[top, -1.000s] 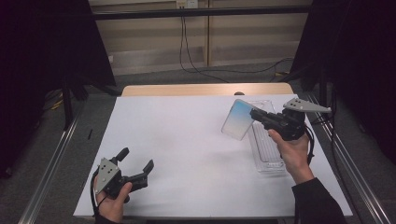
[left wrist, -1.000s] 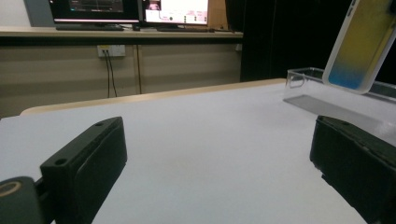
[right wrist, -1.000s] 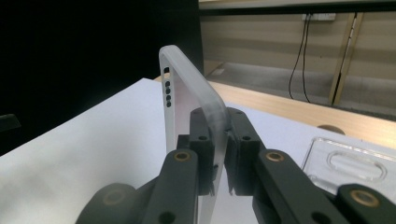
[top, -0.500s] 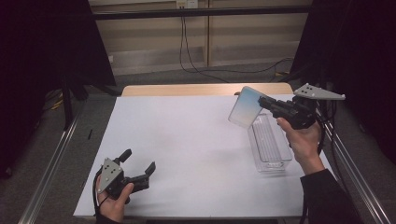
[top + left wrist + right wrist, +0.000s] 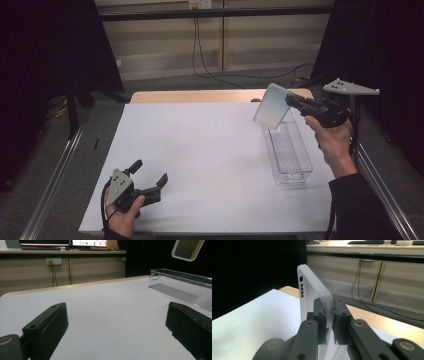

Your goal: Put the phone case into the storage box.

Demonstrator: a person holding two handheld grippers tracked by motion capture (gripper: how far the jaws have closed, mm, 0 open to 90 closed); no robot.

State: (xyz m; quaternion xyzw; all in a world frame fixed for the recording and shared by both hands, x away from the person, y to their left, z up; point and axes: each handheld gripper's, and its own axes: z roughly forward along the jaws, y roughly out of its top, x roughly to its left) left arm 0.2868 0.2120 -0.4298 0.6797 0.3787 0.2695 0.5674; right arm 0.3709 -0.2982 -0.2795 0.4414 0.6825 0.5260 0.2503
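Near the table's front-left corner: left gripper (image 5: pixel 150 181) resting low on the white table (image 5: pixel 200 150) in a hand, jaws spread wide, nothing between them, pointing toward the clear tray (image 5: pixel 287 150) at the right. Farther right, above that tray's far end: right gripper (image 5: pixel 292 101) raised in the air in a hand (image 5: pixel 332 140), forearm rising from the bottom edge, jaws pressed together on the edge of a frosted clear phone case (image 5: pixel 271 106), case tilted, off the table. No readable brand, label or writing on case, tray or grippers.
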